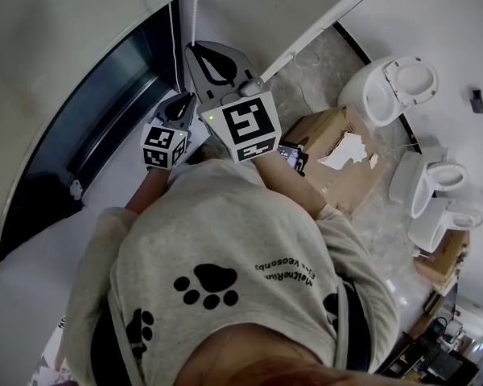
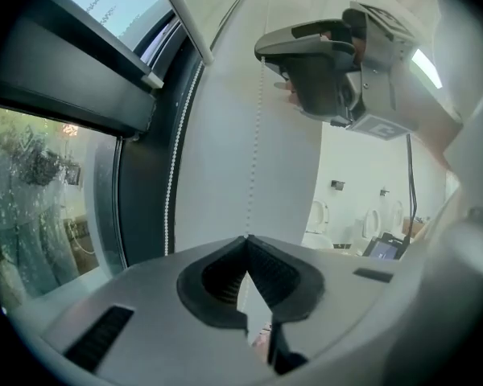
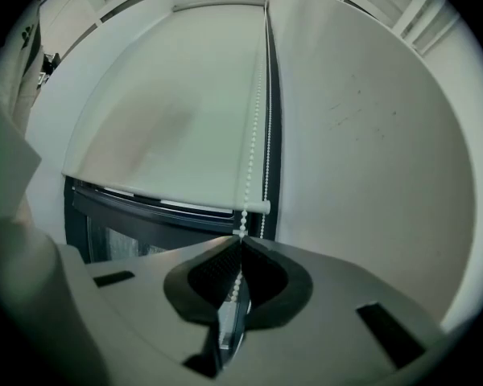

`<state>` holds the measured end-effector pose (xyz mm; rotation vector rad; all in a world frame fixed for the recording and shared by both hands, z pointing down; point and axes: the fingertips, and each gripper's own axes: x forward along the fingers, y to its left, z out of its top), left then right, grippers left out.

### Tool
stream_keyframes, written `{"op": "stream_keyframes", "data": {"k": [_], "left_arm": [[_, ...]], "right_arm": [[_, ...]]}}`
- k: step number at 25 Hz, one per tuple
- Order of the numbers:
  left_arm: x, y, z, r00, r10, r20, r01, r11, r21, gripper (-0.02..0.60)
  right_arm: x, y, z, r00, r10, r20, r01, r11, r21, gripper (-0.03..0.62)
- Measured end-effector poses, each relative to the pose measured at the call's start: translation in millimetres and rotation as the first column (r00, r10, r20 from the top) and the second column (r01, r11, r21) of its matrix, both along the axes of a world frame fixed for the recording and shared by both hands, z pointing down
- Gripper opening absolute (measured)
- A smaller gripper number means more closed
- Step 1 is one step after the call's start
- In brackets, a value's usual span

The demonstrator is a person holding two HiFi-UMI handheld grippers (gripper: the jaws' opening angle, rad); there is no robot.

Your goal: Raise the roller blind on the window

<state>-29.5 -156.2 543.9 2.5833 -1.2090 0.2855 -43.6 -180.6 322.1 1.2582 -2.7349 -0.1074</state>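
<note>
The white roller blind (image 3: pixel 169 111) hangs part way down the window, its bottom bar (image 3: pixel 165 198) above dark glass. A bead chain (image 3: pixel 252 135) runs down its right side. My right gripper (image 3: pixel 241 240) is shut on one strand of that chain, which also shows between the jaws below the tips. In the left gripper view my left gripper (image 2: pixel 245 238) is shut on the bead chain (image 2: pixel 256 135) too, lower down, with the right gripper (image 2: pixel 263 55) straight above it on the same strand. A second strand (image 2: pixel 175 167) hangs free by the frame. The head view shows both grippers (image 1: pixel 183 105) (image 1: pixel 193 48) raised to the chain (image 1: pixel 195 6).
The dark window frame (image 1: pixel 88 111) and sill lie left of the grippers. A torn cardboard box (image 1: pixel 338 155) with a small screen on it sits on the floor to the right. Several white toilets (image 1: pixel 390 87) stand along the far wall.
</note>
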Motion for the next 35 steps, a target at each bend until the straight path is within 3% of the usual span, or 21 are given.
{"op": "stream_keyframes", "data": {"k": [6,11,14,35], "left_arm": [[5.1,6.4,11.8,0.998,0.045,0.054,-0.045,0.999,-0.009,0.012],[11.2,9.4,-1.4,0.996,0.074,0.051,-0.076,0.997,0.034,0.014],[14.4,6.4,-21.3,0.996,0.076,0.04,-0.079,0.994,0.074,0.08],[-10.8,-6.2,-97.1,0.998,-0.029,-0.053,0.04,0.974,0.225,0.08]], "right_arm": [[5.5,-3.7,12.9,1.0,0.019,-0.004,-0.019,1.0,-0.025,0.009],[8.8,-2.9,17.3,1.0,0.018,0.018,-0.017,0.998,-0.058,0.009],[9.0,-3.4,16.9,1.0,0.018,0.015,-0.017,0.998,-0.063,0.009],[6.7,-6.6,71.8,1.0,-0.006,-0.027,0.002,0.988,-0.154,0.009]]}}
